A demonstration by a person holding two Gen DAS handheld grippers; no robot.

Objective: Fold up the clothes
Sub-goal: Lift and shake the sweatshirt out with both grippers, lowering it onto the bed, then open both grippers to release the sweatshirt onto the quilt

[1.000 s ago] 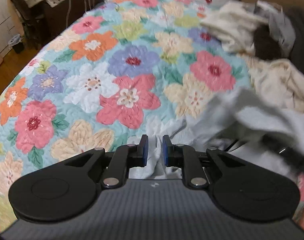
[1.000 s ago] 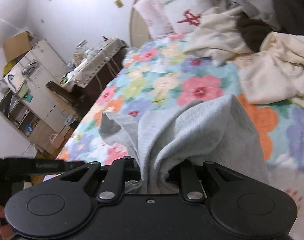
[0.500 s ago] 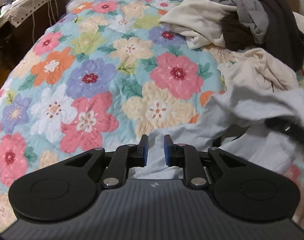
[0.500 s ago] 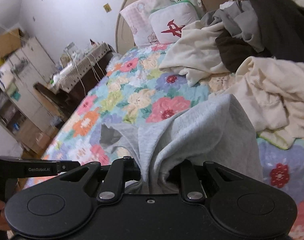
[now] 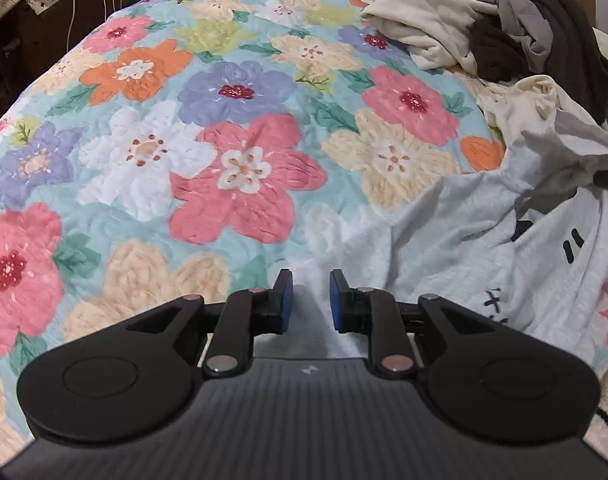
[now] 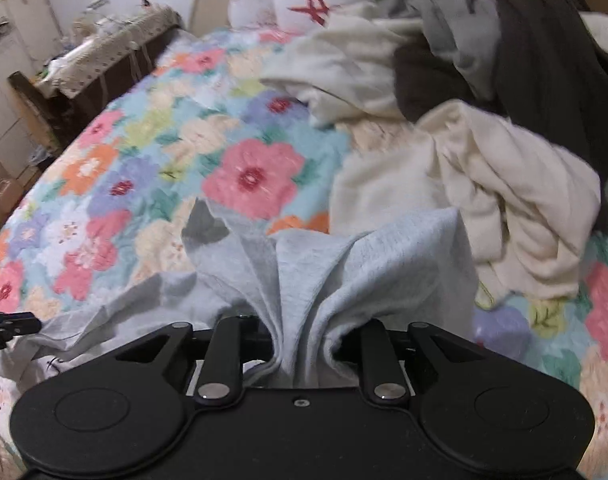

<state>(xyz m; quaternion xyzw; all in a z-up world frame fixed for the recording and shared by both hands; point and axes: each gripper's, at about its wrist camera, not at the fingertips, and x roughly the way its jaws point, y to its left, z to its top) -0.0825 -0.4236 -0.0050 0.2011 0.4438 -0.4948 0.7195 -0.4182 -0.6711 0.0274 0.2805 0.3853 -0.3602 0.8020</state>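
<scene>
A light grey garment with black print lies crumpled on the floral quilt at the right. My left gripper hovers over its near edge. Its jaws are opening, the blue pads stand apart, and the cloth lies under the gap without being pinched. In the right wrist view a bunch of the same grey garment rises from between the fingers of my right gripper. That bunch hides the pads. These jaws are easing apart but still grip the fabric.
A heap of cream, grey and dark brown clothes covers the bed's far right, with a cream garment nearest. Pillows lean at the headboard. A dark side table with cables stands left of the bed.
The left gripper has dropped closer to the quilt and the grey garment's edge, and its pads have spread. The right gripper has swung toward the clothes heap, still holding the bunched cloth.
</scene>
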